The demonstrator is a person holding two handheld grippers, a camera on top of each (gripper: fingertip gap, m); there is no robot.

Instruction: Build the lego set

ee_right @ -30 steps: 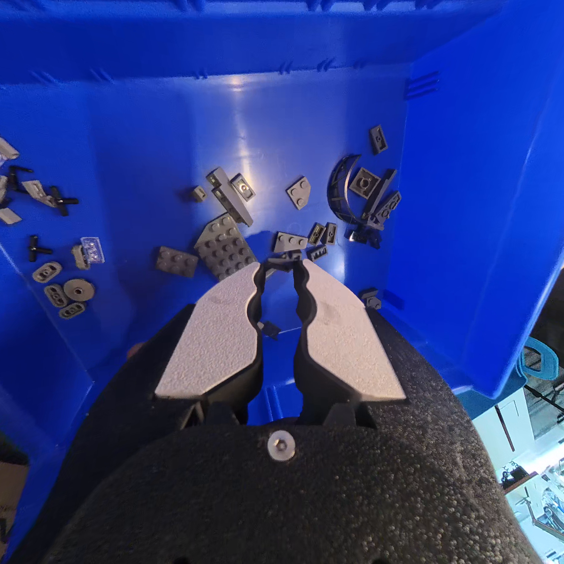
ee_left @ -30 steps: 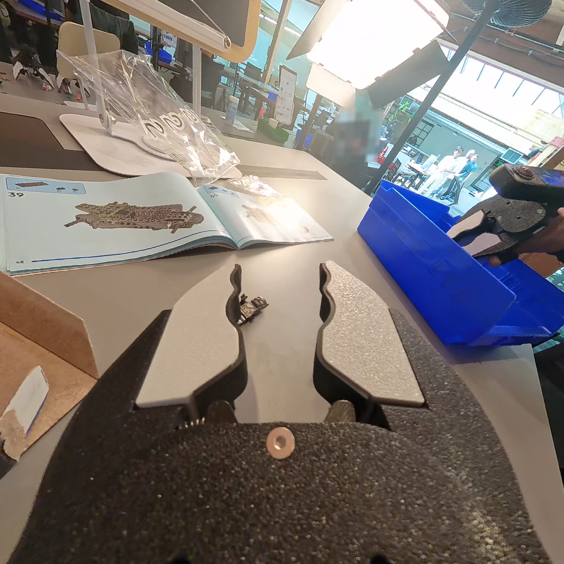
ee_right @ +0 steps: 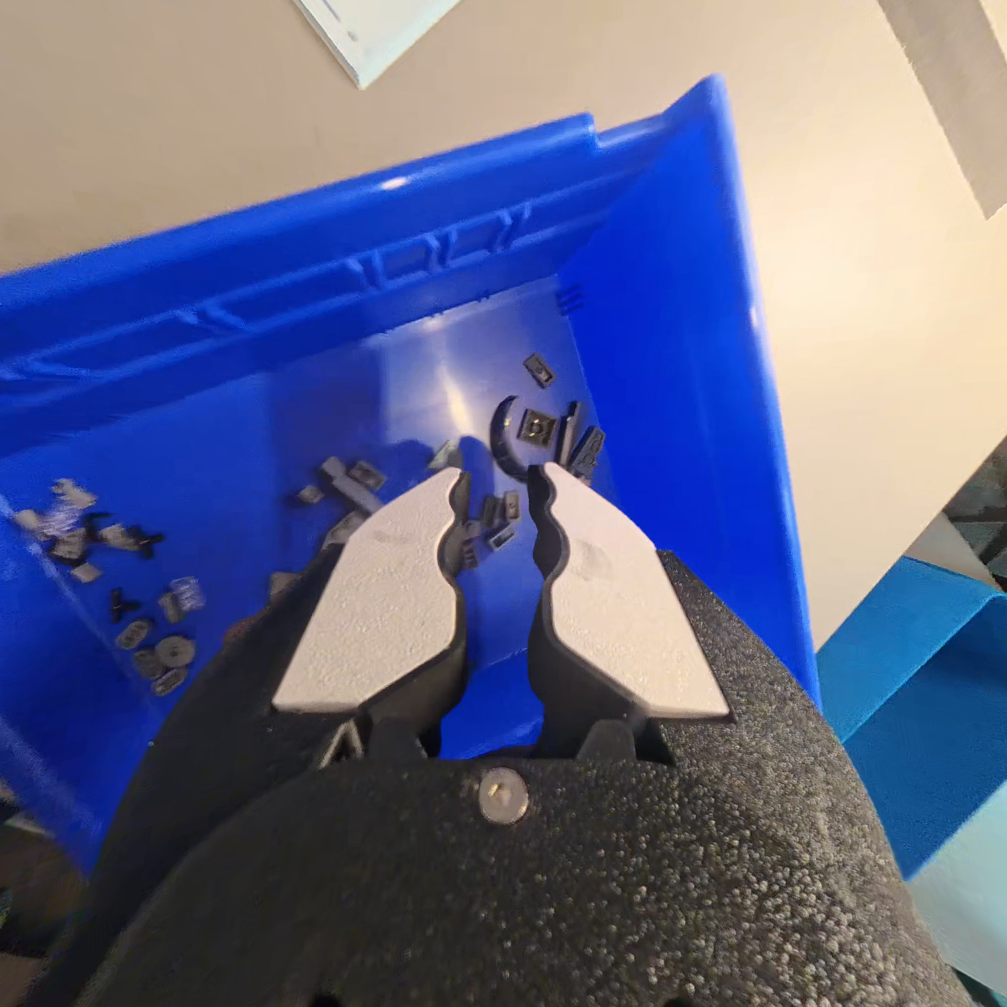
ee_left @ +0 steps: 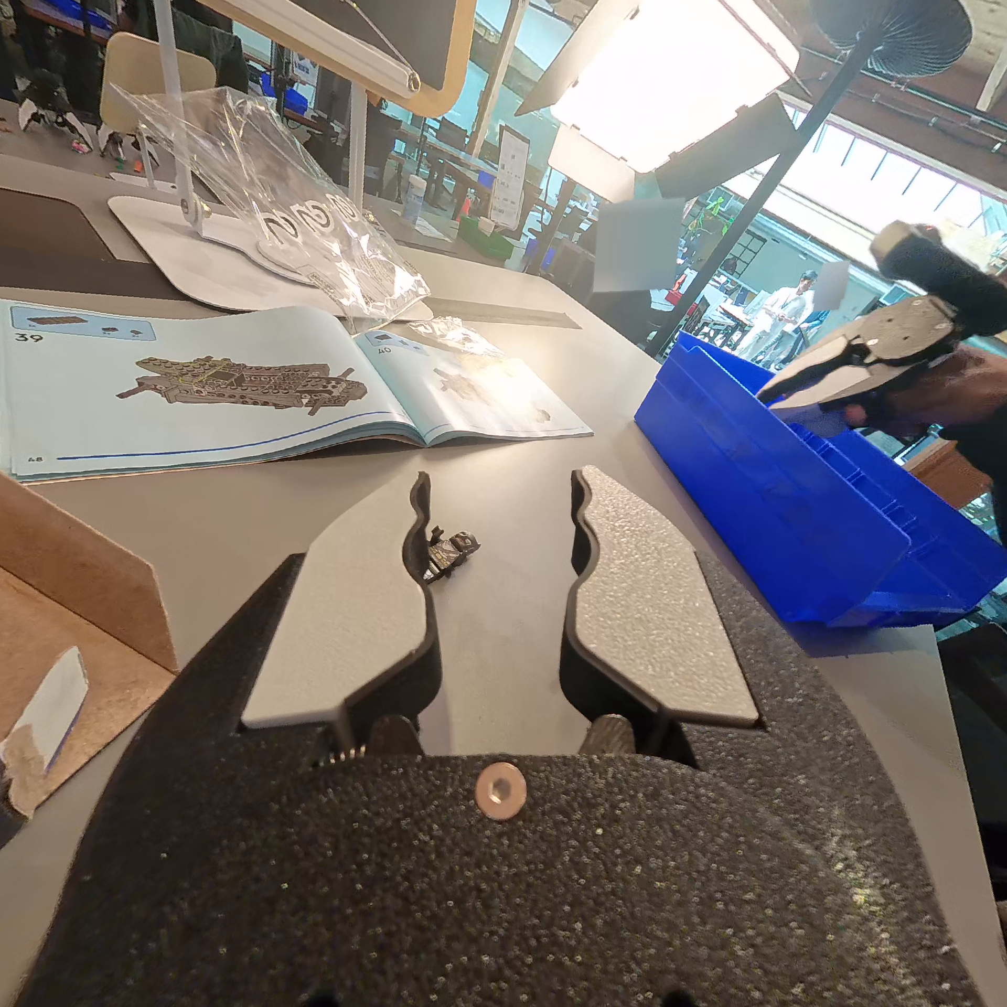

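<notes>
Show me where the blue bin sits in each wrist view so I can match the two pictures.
Left wrist view: the blue bin stands at the right edge on the grey table, right of the open left tongs.
Right wrist view: the bin fills the centre and left, seen from above, small grey bricks on its floor.
Shared landmark: the right tongs, over the bin in both views.

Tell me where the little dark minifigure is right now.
In the left wrist view, the minifigure lies on the grey table between the left gripper's open fingers, beside the left one.
</notes>
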